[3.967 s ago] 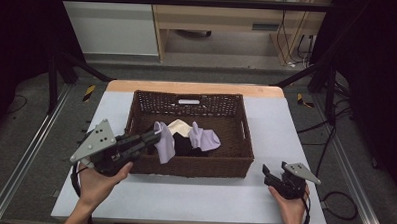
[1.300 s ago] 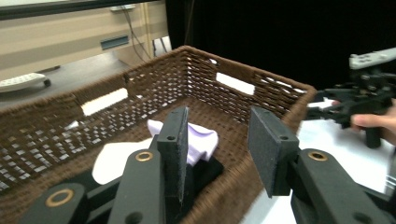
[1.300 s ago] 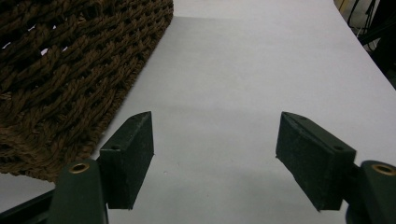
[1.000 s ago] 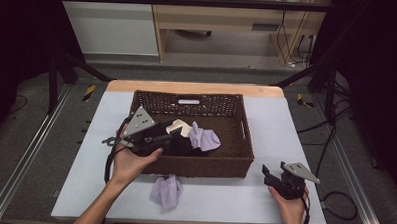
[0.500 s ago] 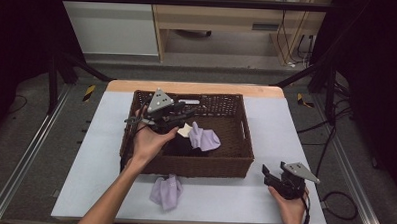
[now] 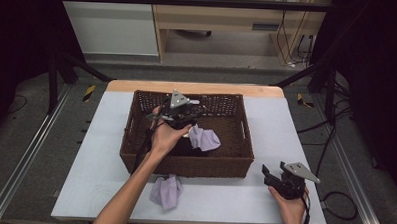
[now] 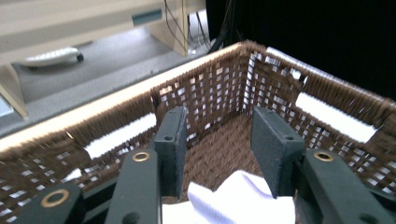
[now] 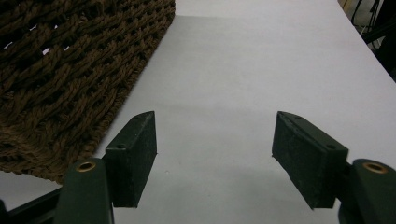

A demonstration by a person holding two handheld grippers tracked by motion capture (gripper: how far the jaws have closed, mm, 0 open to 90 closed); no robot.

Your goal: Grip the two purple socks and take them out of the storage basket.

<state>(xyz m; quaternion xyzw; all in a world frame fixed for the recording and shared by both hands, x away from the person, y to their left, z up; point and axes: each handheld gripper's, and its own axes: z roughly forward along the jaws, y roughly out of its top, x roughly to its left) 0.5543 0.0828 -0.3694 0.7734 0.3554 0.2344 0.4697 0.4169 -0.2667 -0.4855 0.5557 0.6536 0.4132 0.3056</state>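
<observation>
A brown wicker basket (image 6: 234, 166) stands mid-table. My left gripper (image 6: 190, 115) reaches into its back part; in the left gripper view the left gripper (image 7: 219, 126) is open, its jaws just widened a little with nothing gripped, and a white cloth (image 7: 238, 198) lies just below them. A purple cloth (image 6: 204, 138) lies in the basket to the gripper's right. Another purple cloth (image 6: 166, 191) lies crumpled on the table in front of the basket. My right gripper (image 6: 270, 175) rests on the table at the basket's front right corner; in its own view the right gripper (image 8: 212, 128) stands open over bare tabletop.
The white table (image 6: 105, 139) has free room left and right of the basket. The basket's woven wall (image 7: 219, 88) rises close ahead of the left jaws, and its corner (image 8: 70, 70) sits left of the right jaws. Black frame bars and cables surround the table.
Four seconds ago the left gripper held a purple cloth at the basket's front; that cloth now lies on the table. The left hand has moved over the front wall and down into the basket. The right hand is still.
</observation>
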